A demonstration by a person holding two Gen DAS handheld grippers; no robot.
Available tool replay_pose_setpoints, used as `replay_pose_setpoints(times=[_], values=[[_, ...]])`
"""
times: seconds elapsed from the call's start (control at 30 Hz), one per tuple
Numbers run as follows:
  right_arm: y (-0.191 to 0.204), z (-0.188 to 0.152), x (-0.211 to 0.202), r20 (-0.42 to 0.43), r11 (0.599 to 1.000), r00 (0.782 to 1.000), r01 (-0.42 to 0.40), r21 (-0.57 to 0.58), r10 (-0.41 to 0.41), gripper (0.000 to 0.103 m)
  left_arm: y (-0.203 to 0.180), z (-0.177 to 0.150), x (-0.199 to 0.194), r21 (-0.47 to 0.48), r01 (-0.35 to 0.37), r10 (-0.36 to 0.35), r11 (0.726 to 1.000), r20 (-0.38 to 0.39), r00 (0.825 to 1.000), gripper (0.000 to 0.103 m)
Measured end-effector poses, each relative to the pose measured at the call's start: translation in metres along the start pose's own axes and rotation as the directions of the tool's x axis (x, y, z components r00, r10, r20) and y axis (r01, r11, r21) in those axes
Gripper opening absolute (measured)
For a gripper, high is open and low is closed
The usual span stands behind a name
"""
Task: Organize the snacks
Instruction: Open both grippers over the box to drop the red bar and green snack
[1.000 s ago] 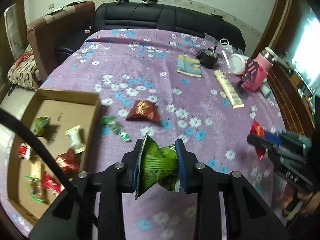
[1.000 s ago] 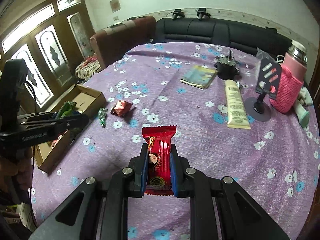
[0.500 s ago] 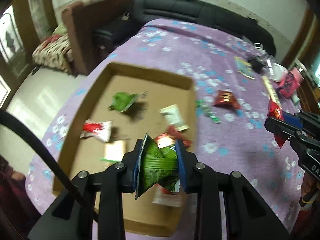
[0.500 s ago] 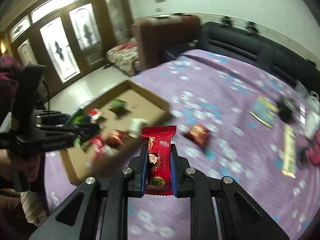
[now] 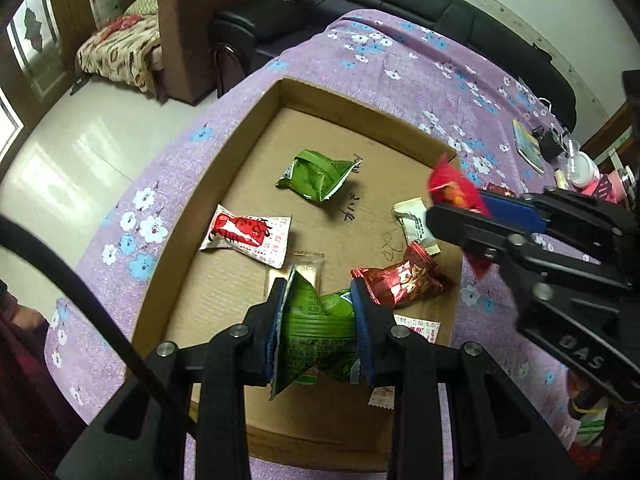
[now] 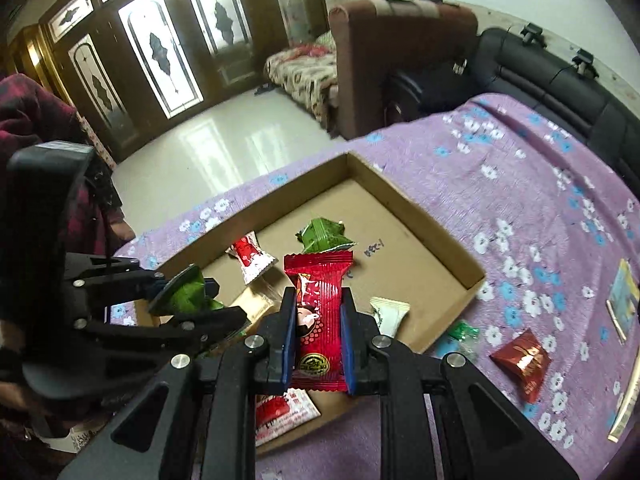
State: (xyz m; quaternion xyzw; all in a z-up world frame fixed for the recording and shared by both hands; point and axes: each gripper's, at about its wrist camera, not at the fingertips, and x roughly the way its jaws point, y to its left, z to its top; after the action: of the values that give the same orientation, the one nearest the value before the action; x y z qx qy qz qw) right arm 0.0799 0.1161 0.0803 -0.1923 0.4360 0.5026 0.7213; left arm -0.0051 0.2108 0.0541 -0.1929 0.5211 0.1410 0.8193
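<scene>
My left gripper (image 5: 320,312) is shut on a green snack packet (image 5: 316,332) and holds it above the near part of the cardboard box (image 5: 256,136). It shows at the left of the right wrist view (image 6: 184,292). My right gripper (image 6: 318,328) is shut on a red snack packet (image 6: 320,320) above the box's (image 6: 432,220) near right corner; it shows at the right of the left wrist view (image 5: 460,204). Several packets lie in the box: a green one (image 5: 316,178), a red-and-white one (image 5: 248,236), a white one (image 5: 414,224), a dark red one (image 5: 404,282).
The box sits on a purple flowered tablecloth (image 6: 520,184). A dark red packet (image 6: 522,362) and a small green one (image 6: 460,334) lie on the cloth right of the box. A booklet (image 6: 622,300) lies further right. A black sofa (image 6: 540,80) and brown armchair (image 6: 380,60) stand behind.
Both grippers have swung left from the middle of the table to above the box, each still holding its packet. The right gripper has come close beside the left.
</scene>
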Motion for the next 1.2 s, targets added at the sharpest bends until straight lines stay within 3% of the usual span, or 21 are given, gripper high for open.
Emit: replay_pose_setpoints(times=[0.4,0.47,0.53,0.6,0.73,0.9,1.2], values=[[0.003,0.014,0.012,-0.048,1.000,0.999,0.001,0.012,0.000,0.021,0.010,0.011,0.007,-0.047,0.015,-0.017,0.999,-0.031,0.999,0.036],[0.003,0.015,0.011,-0.043,1.000,0.999,0.002,0.014,-0.001,0.021,0.011,0.012,0.005,-0.052,0.014,-0.015,0.999,-0.027,1.000,0.043],[0.004,0.017,0.011,-0.042,1.000,0.999,0.003,0.014,-0.003,0.023,0.011,0.013,0.004,-0.049,0.014,-0.015,0.999,-0.025,1.000,0.059],[0.003,0.018,0.011,-0.040,1.000,0.999,0.004,0.017,-0.003,0.028,0.011,0.014,0.002,-0.052,0.005,-0.006,0.999,-0.014,1.000,0.065],[0.002,0.019,0.009,-0.031,1.000,1.000,0.003,0.023,-0.002,0.029,0.014,0.015,0.000,-0.058,0.000,0.000,0.998,-0.008,1.000,0.081],[0.000,0.019,0.005,-0.020,0.999,1.000,0.003,0.032,-0.003,0.030,0.016,0.015,-0.003,-0.067,-0.010,0.009,0.998,-0.003,1.000,0.089],[-0.009,0.012,-0.030,0.057,0.998,0.998,-0.002,0.071,-0.002,0.030,0.005,0.015,-0.022,-0.050,-0.017,0.019,0.999,0.043,0.999,0.094]])
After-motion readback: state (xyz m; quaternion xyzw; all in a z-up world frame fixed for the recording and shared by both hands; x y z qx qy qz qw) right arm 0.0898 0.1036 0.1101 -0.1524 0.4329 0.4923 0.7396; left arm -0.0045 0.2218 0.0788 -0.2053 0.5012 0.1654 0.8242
